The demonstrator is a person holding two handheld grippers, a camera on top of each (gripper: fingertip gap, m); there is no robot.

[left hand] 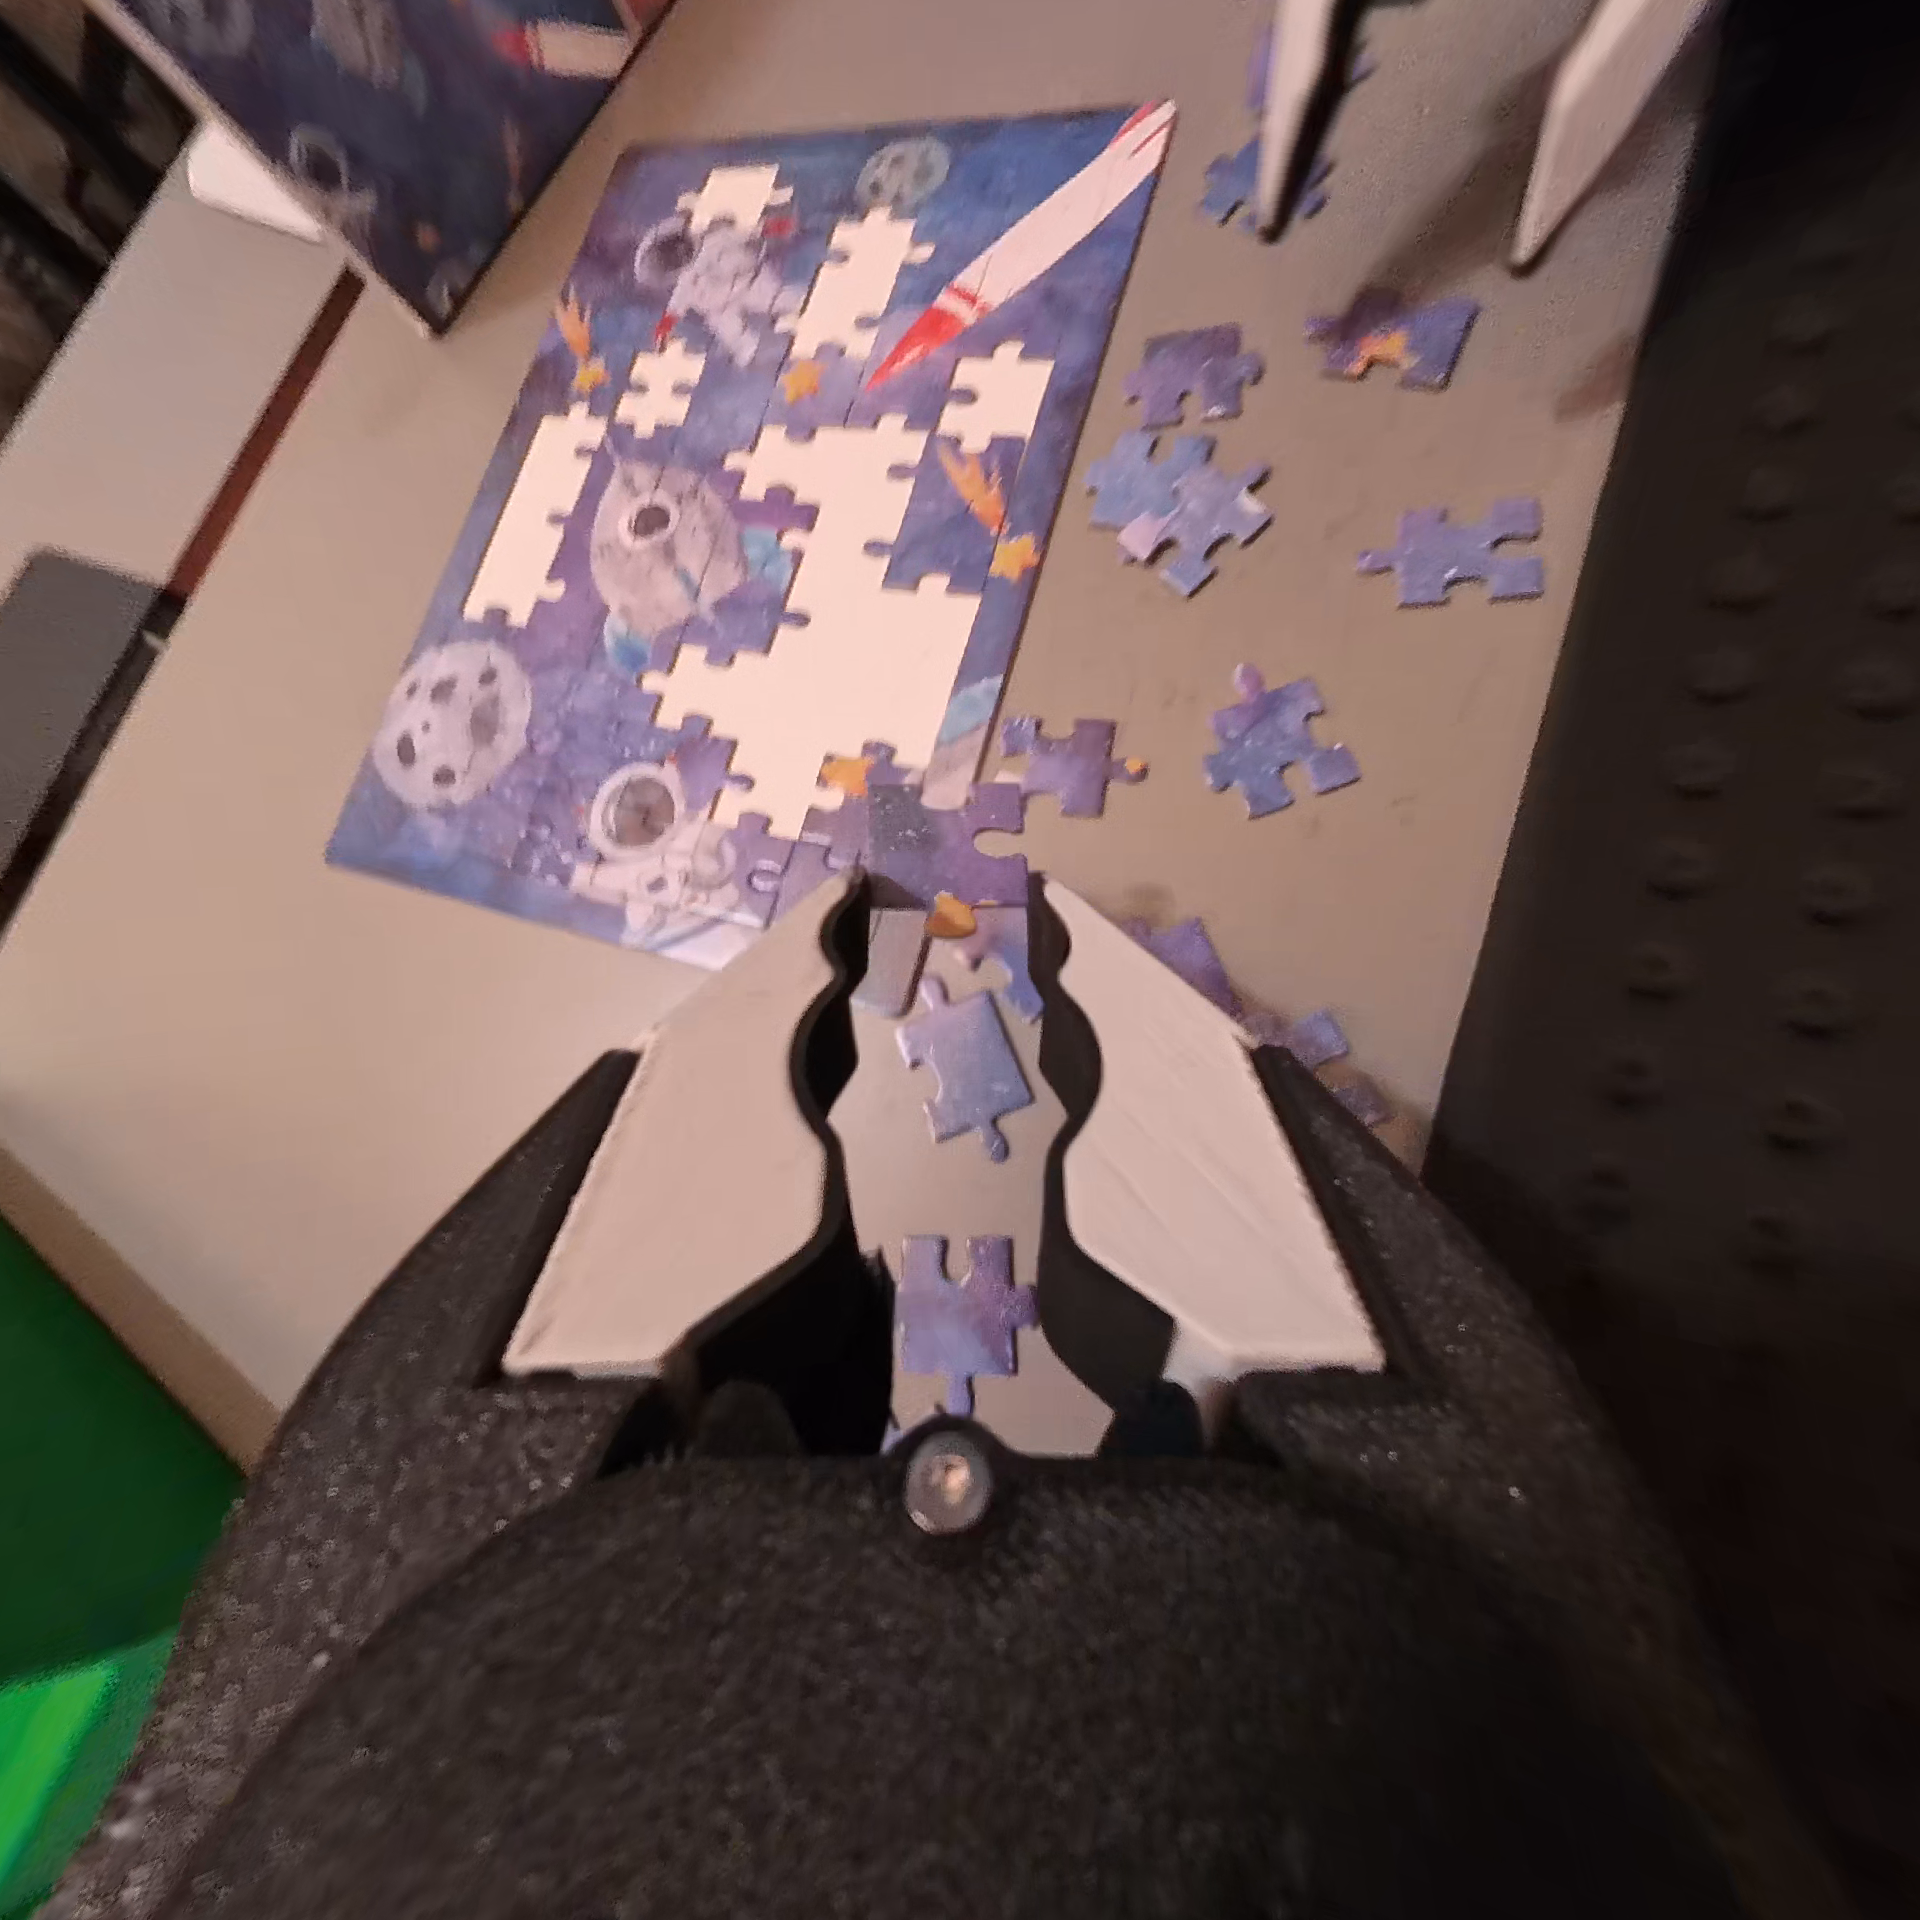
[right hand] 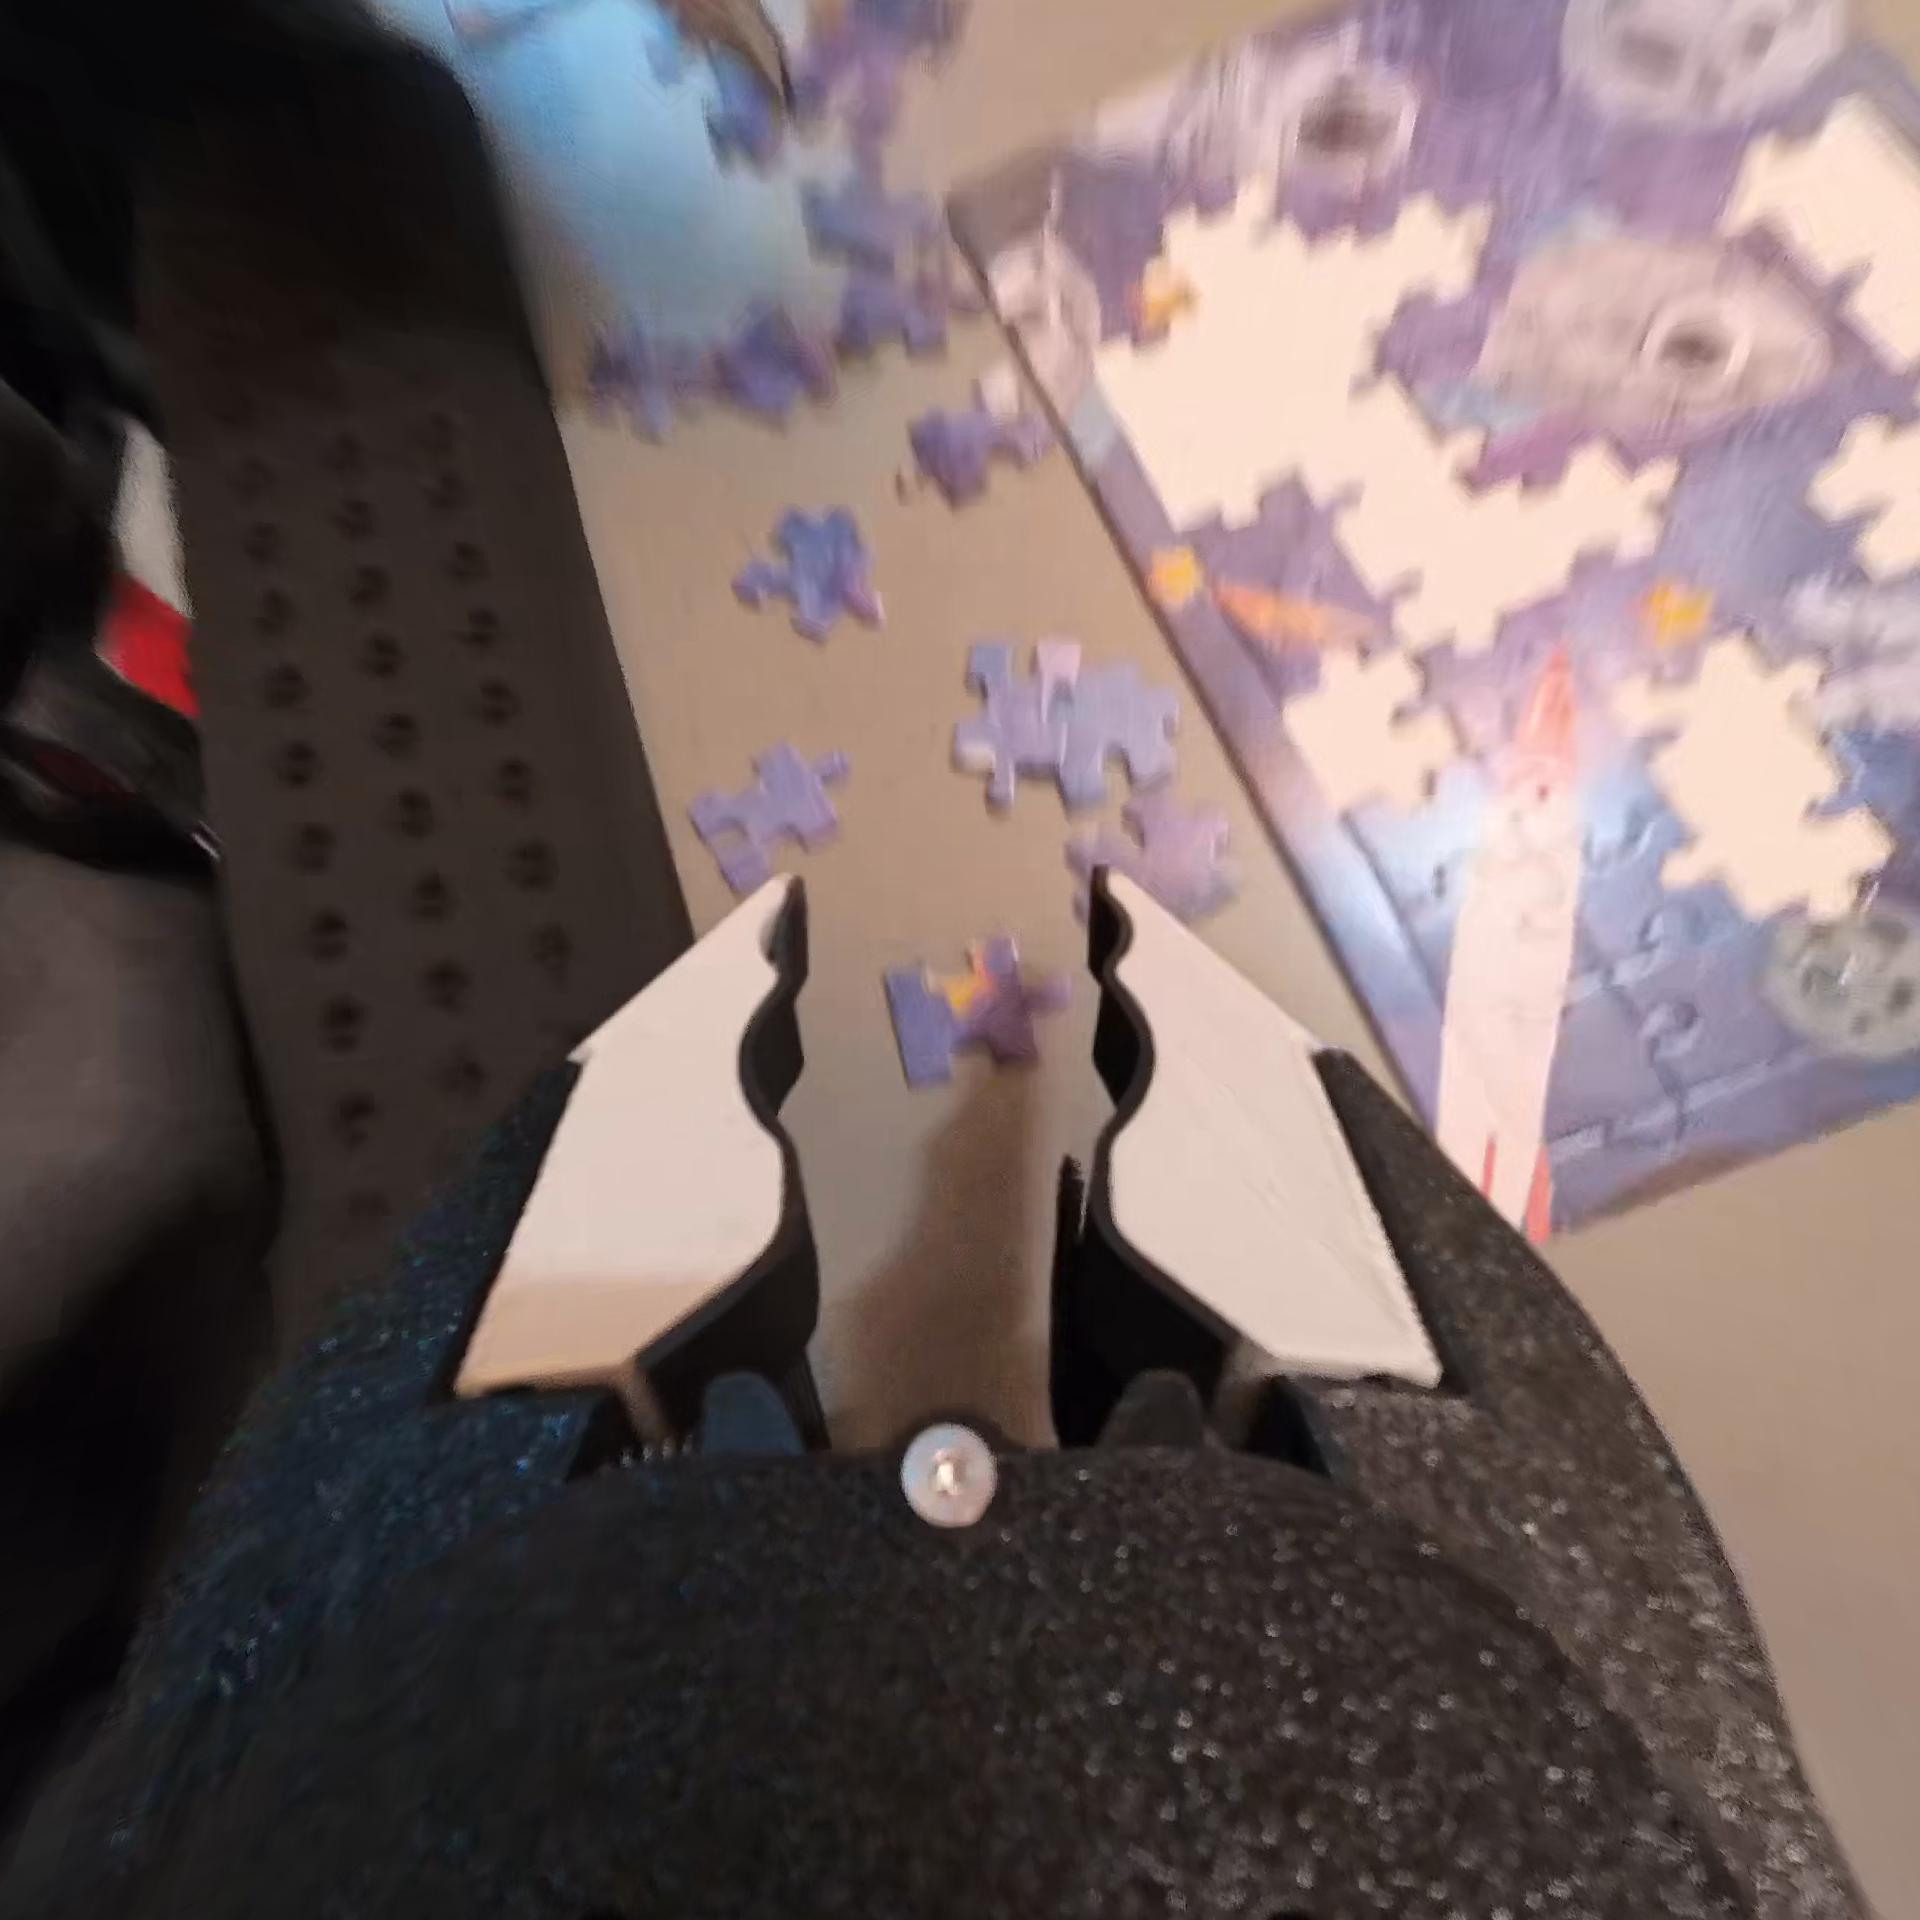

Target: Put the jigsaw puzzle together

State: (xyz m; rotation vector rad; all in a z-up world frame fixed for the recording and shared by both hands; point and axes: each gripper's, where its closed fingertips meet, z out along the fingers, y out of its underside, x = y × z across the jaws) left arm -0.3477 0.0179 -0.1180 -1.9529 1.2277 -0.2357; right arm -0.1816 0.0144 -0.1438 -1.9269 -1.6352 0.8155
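Observation:
The space-themed puzzle board (left hand: pixel 831 644) lies on the grey table, with several white gaps among its fitted pieces. My left gripper (left hand: pixel 948 883) is shut on a dark purple puzzle piece (left hand: pixel 935 836) at its fingertips. It holds the piece just above the board's near right corner. My right gripper (right hand: pixel 945 881) is open and empty, its tips above a loose piece with an orange mark (right hand: pixel 971 1003). The board (right hand: pixel 1455 520) lies to its right. The right gripper's white fingers (left hand: pixel 1288 114) also show at the top right of the left wrist view.
Several loose purple pieces (left hand: pixel 1184 509) lie right of the board, and two more (left hand: pixel 966 1070) lie under my left gripper. The puzzle box (left hand: pixel 395 135) stands at the far left. A dark perforated strip (left hand: pixel 1714 727) borders the table on the right. A green object (left hand: pixel 83 1455) is at lower left.

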